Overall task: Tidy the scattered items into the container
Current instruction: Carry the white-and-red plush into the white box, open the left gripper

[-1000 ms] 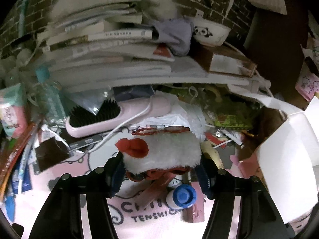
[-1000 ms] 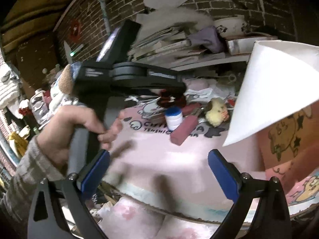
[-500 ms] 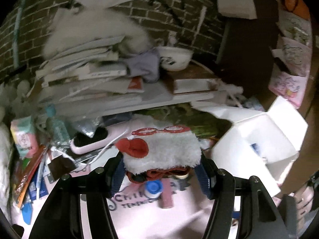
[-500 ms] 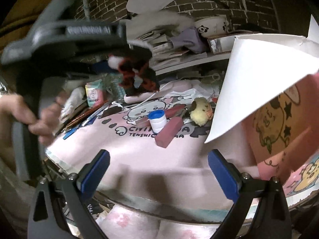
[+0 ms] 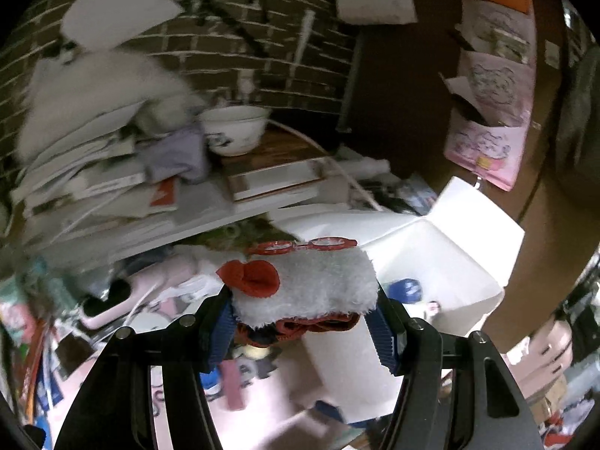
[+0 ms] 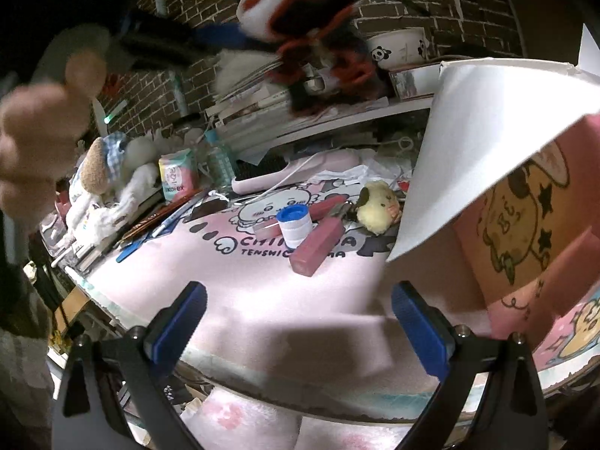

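The left gripper (image 5: 303, 322) clamps a white plush toy (image 5: 311, 285) with red trim and red toy glasses between its blue pads, held at lower centre of the left wrist frame above the flaps of a white box (image 5: 431, 255); inside the box, right of centre, lies one blue-capped item (image 5: 407, 288). The right gripper (image 6: 300, 322) hangs with jaws wide apart and nothing between them at the bottom of its frame, over a pink mat (image 6: 232, 281) printed with cartoon figures and the partly covered words "CHI…A TENSHI…MA". At mid-frame on the mat lie one white jar (image 6: 294, 222) with a blue lid, two pink cases (image 6: 317, 247) touching it, and one yellow plush (image 6: 377, 206) just beside the box flap at right. Farther back are one pink hairbrush (image 6: 285, 172) with a white cord and, at left, one tissue pack (image 6: 176, 180) reading "kotex" beside one brown-and-white plush dog (image 6: 101, 172). A white shelf (image 6: 337, 120) across the upper frame carries a stack of books and one bowl (image 6: 399, 50) with panda faces, against a dark brick wall (image 6: 210, 0). A blurred hand (image 6: 33, 150) fills the left edge
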Action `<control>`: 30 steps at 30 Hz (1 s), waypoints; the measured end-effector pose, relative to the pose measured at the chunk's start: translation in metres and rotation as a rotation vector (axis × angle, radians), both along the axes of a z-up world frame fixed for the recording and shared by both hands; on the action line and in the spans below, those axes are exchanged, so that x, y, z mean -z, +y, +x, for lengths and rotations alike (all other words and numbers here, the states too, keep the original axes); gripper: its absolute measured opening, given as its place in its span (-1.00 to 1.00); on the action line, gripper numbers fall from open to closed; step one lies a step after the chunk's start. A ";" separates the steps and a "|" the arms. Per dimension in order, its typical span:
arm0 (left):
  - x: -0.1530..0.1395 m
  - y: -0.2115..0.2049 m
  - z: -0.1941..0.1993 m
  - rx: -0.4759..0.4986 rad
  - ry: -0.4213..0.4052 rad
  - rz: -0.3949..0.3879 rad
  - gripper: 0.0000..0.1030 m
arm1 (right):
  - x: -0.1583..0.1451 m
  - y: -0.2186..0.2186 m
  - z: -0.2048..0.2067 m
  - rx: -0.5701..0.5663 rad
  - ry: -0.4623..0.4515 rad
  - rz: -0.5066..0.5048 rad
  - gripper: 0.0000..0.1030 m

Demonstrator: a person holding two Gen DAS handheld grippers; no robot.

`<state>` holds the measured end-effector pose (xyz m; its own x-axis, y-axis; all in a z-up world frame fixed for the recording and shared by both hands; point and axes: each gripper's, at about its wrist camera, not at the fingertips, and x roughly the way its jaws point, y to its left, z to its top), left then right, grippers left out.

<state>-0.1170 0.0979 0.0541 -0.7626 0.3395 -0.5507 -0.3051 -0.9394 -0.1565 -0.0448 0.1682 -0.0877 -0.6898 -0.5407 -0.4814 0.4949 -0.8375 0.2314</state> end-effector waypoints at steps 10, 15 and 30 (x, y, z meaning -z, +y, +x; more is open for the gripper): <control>-0.010 0.061 -0.019 0.198 -0.051 -0.075 0.12 | 0.004 0.001 0.000 0.011 -0.010 -0.040 0.91; -0.011 0.087 -0.030 0.290 -0.114 -0.093 0.13 | 0.006 0.003 0.000 0.009 -0.024 -0.047 0.91; 0.022 0.136 -0.066 0.377 -0.361 -0.192 0.13 | 0.009 0.004 0.001 0.006 -0.035 -0.052 0.91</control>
